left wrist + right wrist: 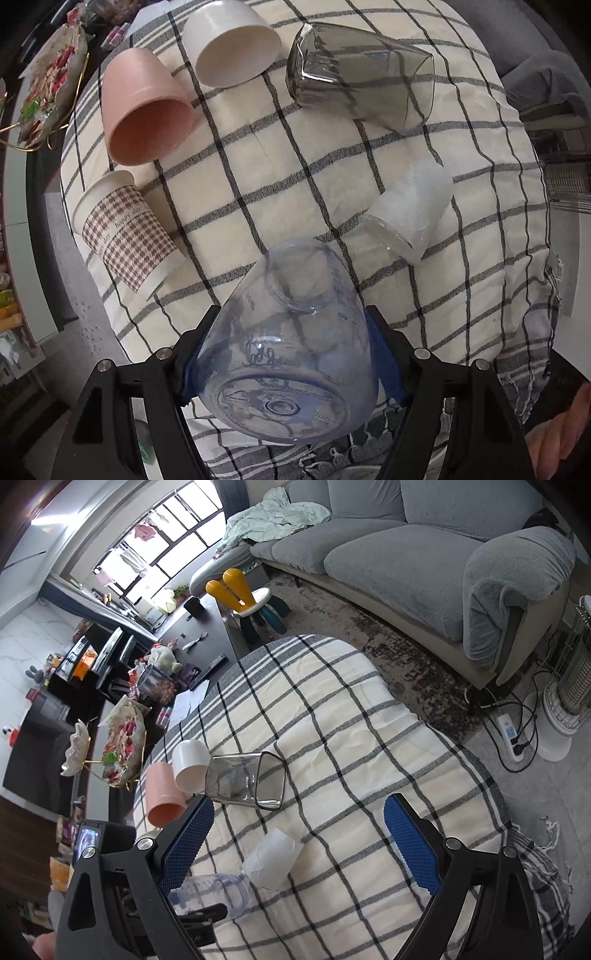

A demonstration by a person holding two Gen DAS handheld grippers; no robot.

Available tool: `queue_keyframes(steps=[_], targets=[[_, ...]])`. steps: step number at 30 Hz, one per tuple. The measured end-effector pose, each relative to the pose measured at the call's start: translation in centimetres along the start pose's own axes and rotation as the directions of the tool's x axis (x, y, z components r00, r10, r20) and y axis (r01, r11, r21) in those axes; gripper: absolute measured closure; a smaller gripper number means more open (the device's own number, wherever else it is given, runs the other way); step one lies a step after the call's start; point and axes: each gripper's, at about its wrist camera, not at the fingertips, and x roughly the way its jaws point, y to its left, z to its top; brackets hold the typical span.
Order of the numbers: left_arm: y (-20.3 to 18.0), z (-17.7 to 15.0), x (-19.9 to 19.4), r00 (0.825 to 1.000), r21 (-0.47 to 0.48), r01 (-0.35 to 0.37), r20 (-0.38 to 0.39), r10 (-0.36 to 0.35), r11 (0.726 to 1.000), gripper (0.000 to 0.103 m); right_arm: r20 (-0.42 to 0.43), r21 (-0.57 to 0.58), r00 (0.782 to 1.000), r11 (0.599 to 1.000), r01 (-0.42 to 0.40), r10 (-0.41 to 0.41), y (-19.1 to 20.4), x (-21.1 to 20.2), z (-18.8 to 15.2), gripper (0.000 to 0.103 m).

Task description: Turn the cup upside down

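My left gripper point(291, 332) is shut on a clear bluish plastic cup point(291, 354). The cup is held tilted, base toward the camera and mouth pointing away over the checked tablecloth point(258, 155). The same cup shows in the right wrist view point(218, 890), low at the left behind my right gripper's left finger. My right gripper point(299, 838) is open and empty above the cloth. A frosted white cup point(273, 860) lies on its side between its fingers, farther off.
Other cups lie on their sides: pink point(144, 118), white point(232, 48), smoked glass point(362, 77), frosted point(410, 214) and a checked paper cup point(125, 236). A snack tray point(48, 85) stands off the table's left. A grey sofa point(424, 554) and heater point(569, 686) stand beyond.
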Motion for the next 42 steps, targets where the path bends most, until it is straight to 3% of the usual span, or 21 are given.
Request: queue_keyframes(steps=[3,13,16,20,22,27,33,36,38,42], targets=[[-0.3,0.0,0.0,0.999,0.017,-0.030,0.025,0.030,0.999,0.012,-0.001,0.005,1.000,1.000,0.003,-0.003,-0.4,-0.2,-0.2,0.009],[-0.5,-2.6,-2.8,0.993,-0.002,-0.027,0.116,0.027,1.000,0.012,0.039,-0.024,0.999,1.000,-0.011,0.011,-0.3,-3.0,-0.8,0.009],[-0.5,-4.5,-4.1,0.984,-0.014,0.001,0.179,0.001,1.000,0.012,0.049,-0.056,0.999,0.998,-0.015,0.018,0.2,-4.2,-1.5,0.009],[-0.7,-8.1,-6.3,0.950,-0.046,0.024,0.311,-0.009,0.999,0.012,0.069,-0.132,0.997,0.991,-0.007,0.016,1.3,-6.1,-3.1,0.009],[-0.4,-10.0,-7.0,0.927,-0.074,0.026,0.376,0.004,0.997,0.012,0.089,-0.171,0.996,0.985,0.003,0.012,1.8,-7.2,-4.1,0.009],[0.1,-15.2,-9.0,0.834,-0.165,0.005,0.545,0.087,0.986,0.012,0.134,-0.261,0.991,0.965,0.029,0.007,2.8,-9.4,-6.5,0.009],[-0.7,-20.6,-11.4,0.678,-0.266,-0.023,0.704,0.211,0.964,0.008,0.194,-0.372,0.981,0.926,0.064,0.011,4.1,-11.5,-9.2,0.009],[-0.8,-22.5,-11.7,0.619,-0.302,-0.018,0.745,0.248,0.953,0.008,0.228,-0.420,0.973,0.903,0.088,0.012,4.6,-12.5,-10.5,0.009],[-0.5,-23.6,-11.8,0.592,-0.325,0.014,0.765,0.254,0.946,0.008,0.255,-0.448,0.967,0.888,0.104,0.015,4.9,-13.3,-11.3,0.009],[0.0,-25.1,-11.5,0.567,-0.358,0.067,0.782,0.260,0.931,0.006,0.303,-0.485,0.953,0.865,0.130,0.027,5.5,-14.7,-12.6,0.009]])
